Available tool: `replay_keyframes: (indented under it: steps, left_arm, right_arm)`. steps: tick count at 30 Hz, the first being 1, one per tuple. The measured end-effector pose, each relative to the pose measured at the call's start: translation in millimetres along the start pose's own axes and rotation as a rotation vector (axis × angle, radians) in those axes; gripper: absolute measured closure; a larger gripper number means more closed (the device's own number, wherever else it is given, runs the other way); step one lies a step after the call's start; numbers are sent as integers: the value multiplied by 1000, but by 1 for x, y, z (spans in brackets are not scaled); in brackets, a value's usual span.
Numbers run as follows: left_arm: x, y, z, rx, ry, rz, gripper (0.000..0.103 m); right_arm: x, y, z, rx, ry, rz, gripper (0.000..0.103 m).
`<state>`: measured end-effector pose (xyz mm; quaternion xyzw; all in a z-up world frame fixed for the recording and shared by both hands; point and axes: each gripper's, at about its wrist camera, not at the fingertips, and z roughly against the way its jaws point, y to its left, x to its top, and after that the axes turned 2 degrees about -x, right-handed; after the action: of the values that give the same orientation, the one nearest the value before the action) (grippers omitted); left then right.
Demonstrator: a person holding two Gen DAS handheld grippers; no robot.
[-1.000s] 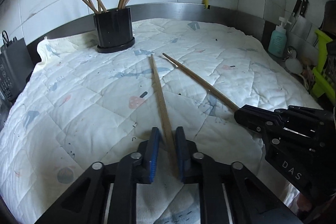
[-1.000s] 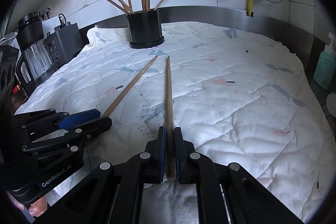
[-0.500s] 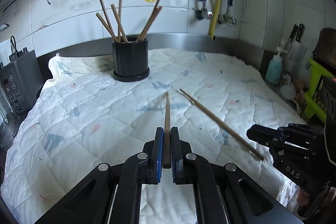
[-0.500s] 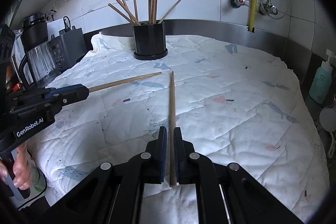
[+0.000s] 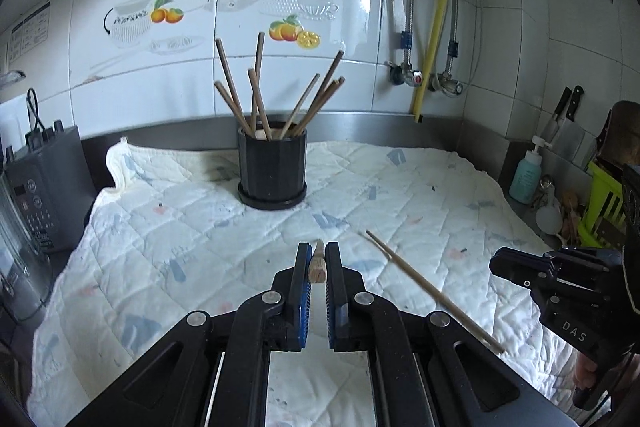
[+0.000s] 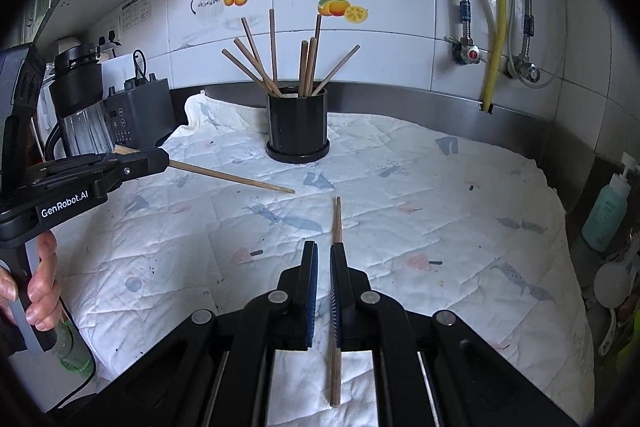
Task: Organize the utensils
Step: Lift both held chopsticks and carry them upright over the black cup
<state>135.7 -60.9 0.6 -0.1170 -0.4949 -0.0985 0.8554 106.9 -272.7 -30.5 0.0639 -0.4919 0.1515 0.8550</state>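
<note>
A black holder (image 5: 273, 167) with several wooden chopsticks stands at the back of the quilted cloth; it also shows in the right wrist view (image 6: 298, 129). My left gripper (image 5: 318, 259) is shut on a chopstick (image 5: 317, 261), held above the cloth and pointing toward the holder; its length shows in the right wrist view (image 6: 232, 178). My right gripper (image 6: 324, 259) has its jaws slightly apart. A second chopstick (image 6: 337, 227) lies on the cloth under its right finger, outside the gap. It also shows in the left wrist view (image 5: 428, 289).
A white quilted cloth (image 5: 160, 239) covers the counter. A blender (image 6: 80, 107) and a dark appliance (image 6: 138, 113) stand at the left. A soap bottle (image 6: 608, 211) and a green rack (image 5: 604, 211) are at the right edge. Pipes run down the tiled wall (image 5: 436, 27).
My left gripper has lifted its chopstick off the cloth and levelled it toward the holder. My right gripper has let go of its chopstick, risen and shifted slightly left; that chopstick lies on the cloth.
</note>
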Motion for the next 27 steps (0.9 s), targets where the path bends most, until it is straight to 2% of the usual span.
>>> replay_keyframes:
  steps: [6,12,16,22,27]
  left_arm:
    - [21,12,-2,7,-20,9,97]
    - [14,13,-3,7,-6,13,97]
    - [11,12,-3,8,-6,22,97]
    - [12,10,-4,13,-7,21,97]
    - [12,9,-5,16,-7,17,97]
  right_arm:
    - [11,-4,-3,2,1,-8,94]
    - [-21,-6,-16,40,81,-60,93]
    - [-44,-8,-23,44,113,-85,72]
    - [-59,-14,-35,43,128,-121,71]
    - [-65,-13,-34,34,95,-112,71]
